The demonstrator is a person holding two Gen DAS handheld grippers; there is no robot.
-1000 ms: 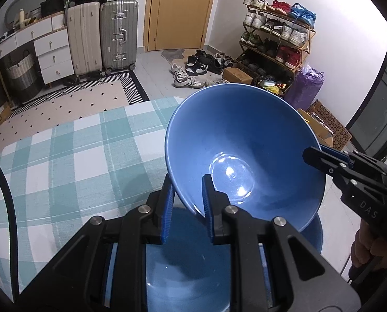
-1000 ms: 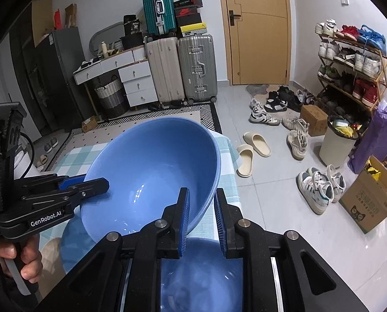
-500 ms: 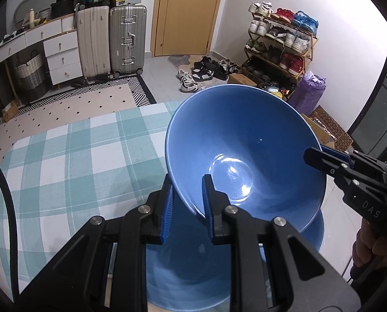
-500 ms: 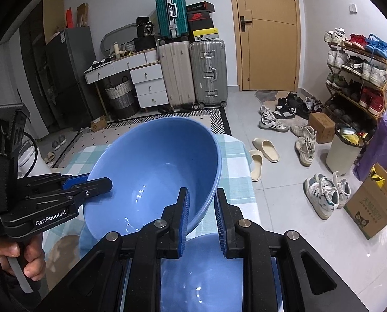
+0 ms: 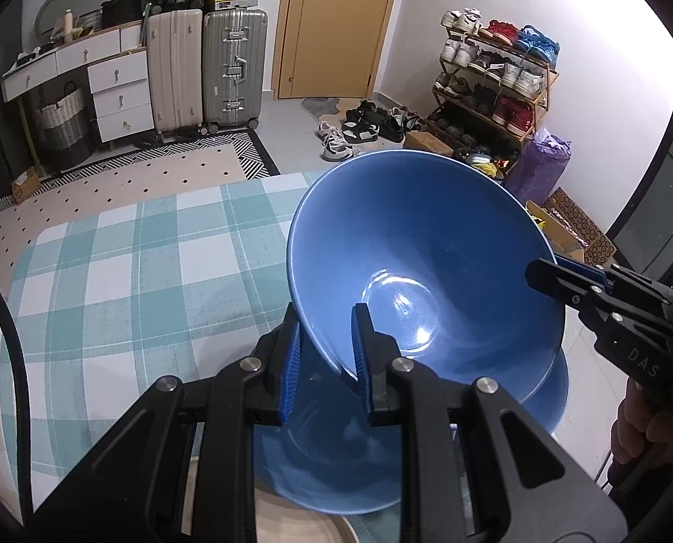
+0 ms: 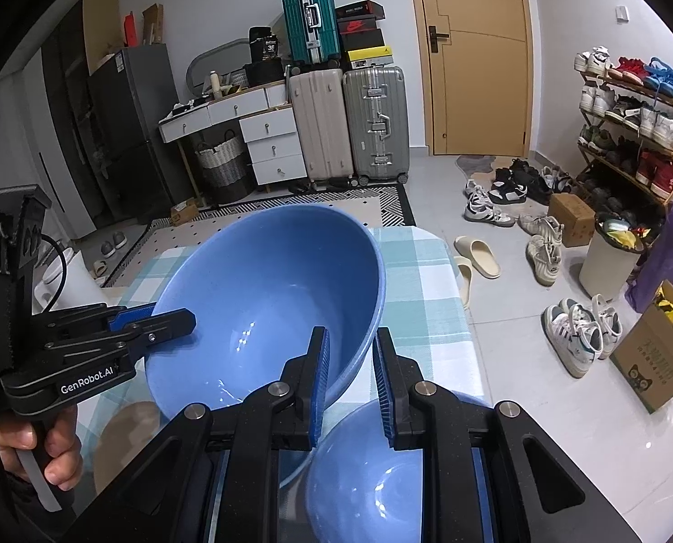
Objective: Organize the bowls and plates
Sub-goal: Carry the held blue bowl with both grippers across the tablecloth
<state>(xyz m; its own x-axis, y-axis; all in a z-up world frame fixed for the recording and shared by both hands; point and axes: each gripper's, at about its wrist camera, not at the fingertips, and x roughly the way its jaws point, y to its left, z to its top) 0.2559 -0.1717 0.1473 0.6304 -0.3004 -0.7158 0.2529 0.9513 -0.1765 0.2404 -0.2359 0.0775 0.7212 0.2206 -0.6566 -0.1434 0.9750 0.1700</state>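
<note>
Left wrist view: the left tongs are clamped on the near rim of a large, deep, glossy blue bowl, one blue ribbed pad inside the wall and one outside. Across the bowl, the right tongs pinch the opposite rim, so both hands carry it together, raised clear of the counter, which wears a teal-and-white checked cloth. The bowl is tilted, its mouth turned toward this camera.

Right wrist view: the same held bowl is seen from its other side, with the right tongs closed on the rim nearest this camera and the left tongs gripping the rim beyond, a hand around their handle.

Relative to the held bowl, a second blue bowl sits directly underneath, mouth upward, and appears to rest on a pale round plate, of which only an edge shows; in the right wrist view this lower bowl lies just below and partly behind the fingers. The two bowls look close but apart; contact cannot be confirmed.

Judgement: nesting seems to be the step in hand. The deciding relation is vertical: the held bowl must level out and centre over the lower one. Neither hand is nearer; the rim line between both grips spans the lower bowl.
</note>
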